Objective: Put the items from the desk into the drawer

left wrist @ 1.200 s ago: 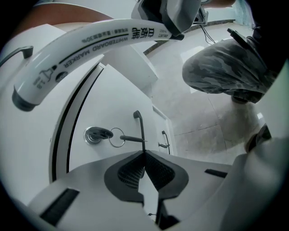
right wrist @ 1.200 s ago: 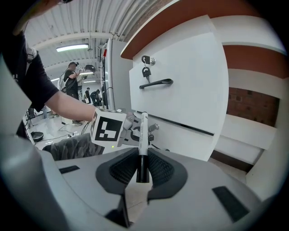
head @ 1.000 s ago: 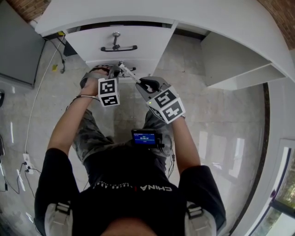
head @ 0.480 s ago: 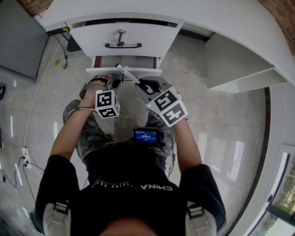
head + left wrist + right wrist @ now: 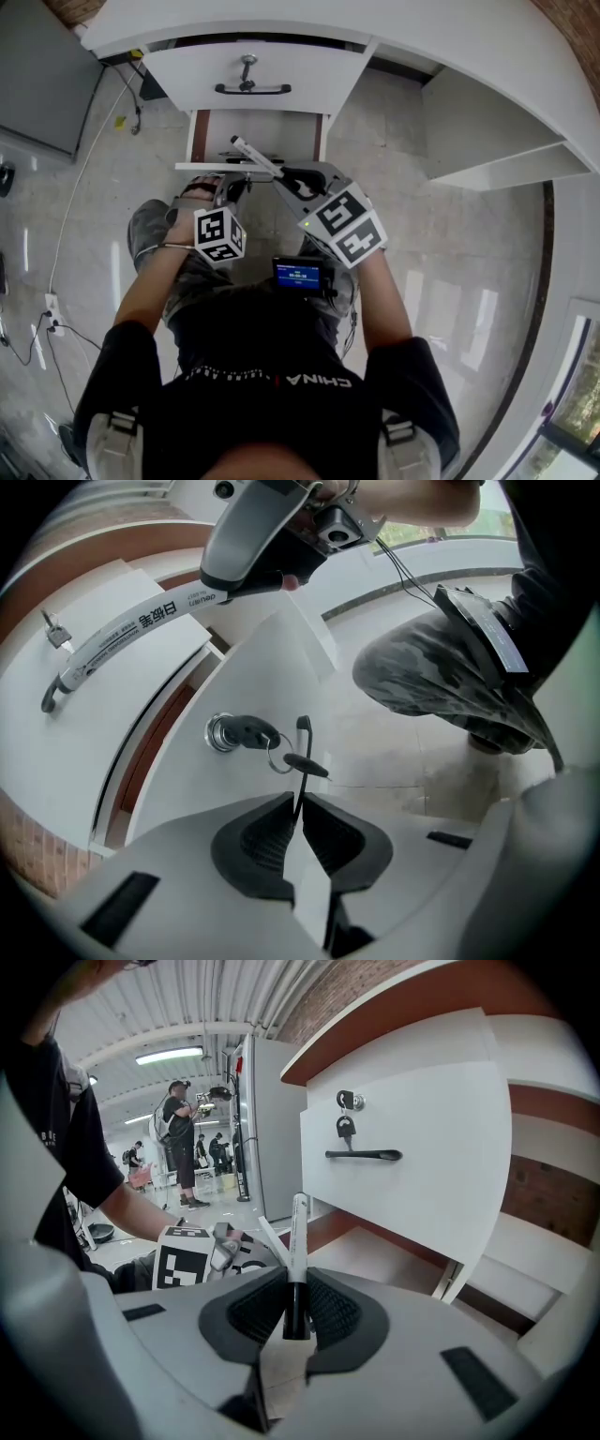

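- The left gripper is clamped shut on the thin black handle of the lower drawer, the bar being pinched between the two pads.
- A lock with a key in it is seen on that drawer's white front, just beside the handle; a second key hangs from its ring.
- The lower drawer is pulled out from under the white desk. Its inside is visible from above, and nothing can be made out lying in it.
- The right gripper is closed on a white marker pen, which is gripped at its dark end, with the white barrel sticking out past the jaws.
- In the head view the marker pen is held slanted over the open lower drawer, its free end pointing towards the upper left.
- The upper drawer is shut; a black handle and a key hanging from the lock are seen on its front.
- The two grippers are held near each other in front of the drawers, left gripper at the drawer front and right gripper just beside it.
- The marker pen also shows in the left gripper view, with dark print along its barrel.
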